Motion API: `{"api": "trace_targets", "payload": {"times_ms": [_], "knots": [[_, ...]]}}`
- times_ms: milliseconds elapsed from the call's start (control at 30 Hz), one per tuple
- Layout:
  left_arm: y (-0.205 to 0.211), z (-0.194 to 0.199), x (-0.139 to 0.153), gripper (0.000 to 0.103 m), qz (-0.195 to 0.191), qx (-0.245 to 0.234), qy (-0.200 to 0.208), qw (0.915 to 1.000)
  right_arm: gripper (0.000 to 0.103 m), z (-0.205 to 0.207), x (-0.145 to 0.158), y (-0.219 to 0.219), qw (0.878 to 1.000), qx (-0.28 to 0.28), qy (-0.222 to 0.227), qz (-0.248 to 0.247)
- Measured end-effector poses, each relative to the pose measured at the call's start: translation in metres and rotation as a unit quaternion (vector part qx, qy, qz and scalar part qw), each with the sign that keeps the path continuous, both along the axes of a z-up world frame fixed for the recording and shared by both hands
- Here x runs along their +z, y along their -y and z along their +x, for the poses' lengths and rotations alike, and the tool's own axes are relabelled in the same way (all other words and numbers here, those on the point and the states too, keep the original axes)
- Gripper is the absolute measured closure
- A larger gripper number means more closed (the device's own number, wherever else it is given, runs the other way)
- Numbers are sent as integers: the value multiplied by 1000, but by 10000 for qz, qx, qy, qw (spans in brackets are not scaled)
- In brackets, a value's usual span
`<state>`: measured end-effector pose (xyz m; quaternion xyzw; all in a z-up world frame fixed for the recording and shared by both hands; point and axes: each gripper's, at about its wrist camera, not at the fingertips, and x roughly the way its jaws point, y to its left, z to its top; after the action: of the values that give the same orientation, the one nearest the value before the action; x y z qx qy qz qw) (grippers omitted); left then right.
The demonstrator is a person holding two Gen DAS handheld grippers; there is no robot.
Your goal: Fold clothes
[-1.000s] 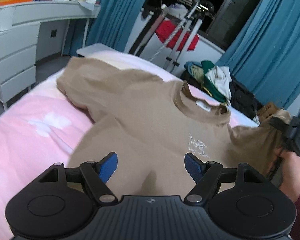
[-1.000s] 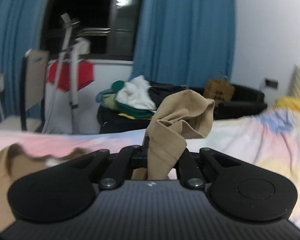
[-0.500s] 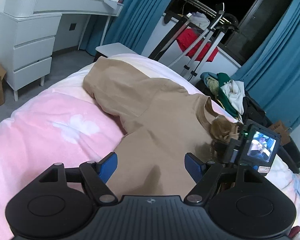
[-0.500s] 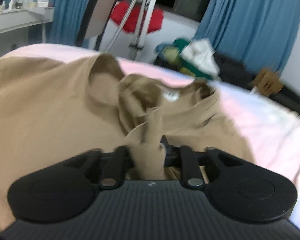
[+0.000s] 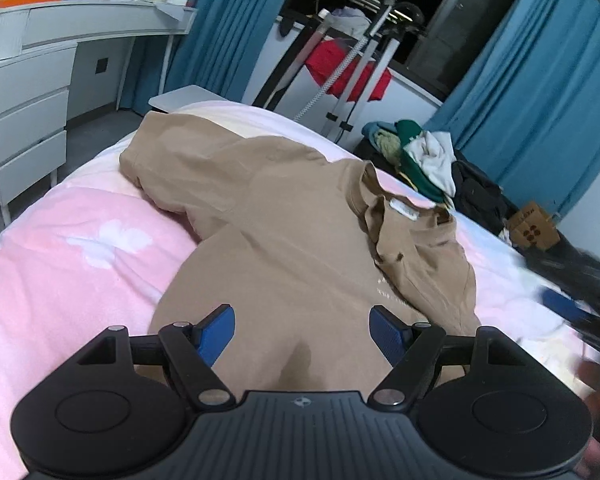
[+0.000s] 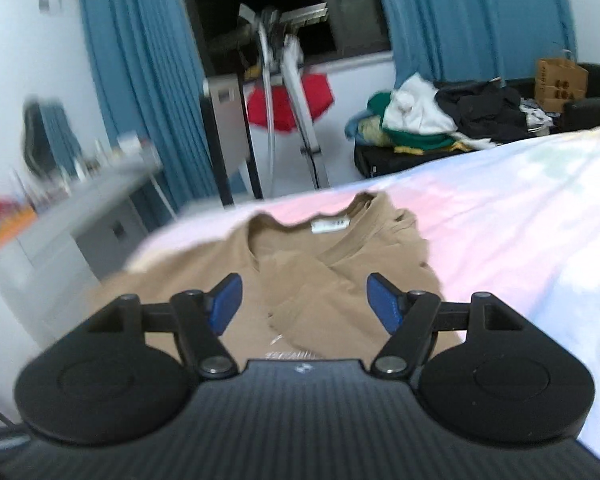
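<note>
Two grippers tilt down over a bed, each with black linkage arms and ribbed blue pads. Nearest, the left gripper [image 5: 302, 330] has its jaws spread wide, nothing between them, above the lower front of a tan shirt [image 5: 284, 240]. The right gripper [image 6: 304, 302] is opening, its pads apart and bare, with only shirt cloth beneath the gap; in the left view it is a dark blur at the right edge, with part of a hand [image 5: 598, 400] below it.

The shirt lies flat on the bedspread [image 5: 72, 248] — soft matte knit, ribbed round collar, white neck label, faint pale print on the chest. Its right sleeve is folded inward across the chest, making a slanted flap with loose creases; the left sleeve stretches out toward the far left. The bedspread looks fleecy, pink with pale flower shapes, fading to white and pastel on the right.

Farther off stand a white drawer unit [image 5: 24, 120], a metal stand, a heap of clothes [image 5: 424, 160] and pleated blue curtains.
</note>
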<state>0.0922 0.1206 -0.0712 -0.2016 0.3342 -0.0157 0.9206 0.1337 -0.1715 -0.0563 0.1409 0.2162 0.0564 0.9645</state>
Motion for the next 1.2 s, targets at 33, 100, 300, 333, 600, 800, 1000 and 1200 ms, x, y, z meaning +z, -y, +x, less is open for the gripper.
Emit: {"api": "trace_targets", "payload": {"times_ms": [33, 100, 300, 333, 600, 800, 1000, 1200], "knots": [[2, -3, 1, 27, 51, -32, 11, 10000, 32, -21, 5, 4, 10000, 73, 44, 25], [7, -13, 5, 27, 245, -132, 92, 9996, 32, -62, 14, 11, 9998, 139, 130, -79], [24, -46, 23, 27, 562, -500, 330, 9966, 32, -153, 12, 45, 9979, -398, 478, 174], [28, -50, 26, 27, 559, -598, 360, 9960, 32, -163, 9, 52, 9970, -560, 491, 232], [100, -80, 36, 29, 430, -1597, 415, 9854, 32, -188, -3, 126, 9775, -1929, 507, 687], [193, -92, 9, 33, 221, -2510, -92, 9677, 30, -190, -16, 172, 9581, -2627, 553, 994], [274, -95, -20, 43, 79, -2791, -550, 9587, 30, -191, -33, 199, 9457, -2942, 528, 1276], [314, -87, -52, 44, 560, -2551, -1091, 9591, 30, -192, -47, 215, 9421, -2989, 341, 1480]]}}
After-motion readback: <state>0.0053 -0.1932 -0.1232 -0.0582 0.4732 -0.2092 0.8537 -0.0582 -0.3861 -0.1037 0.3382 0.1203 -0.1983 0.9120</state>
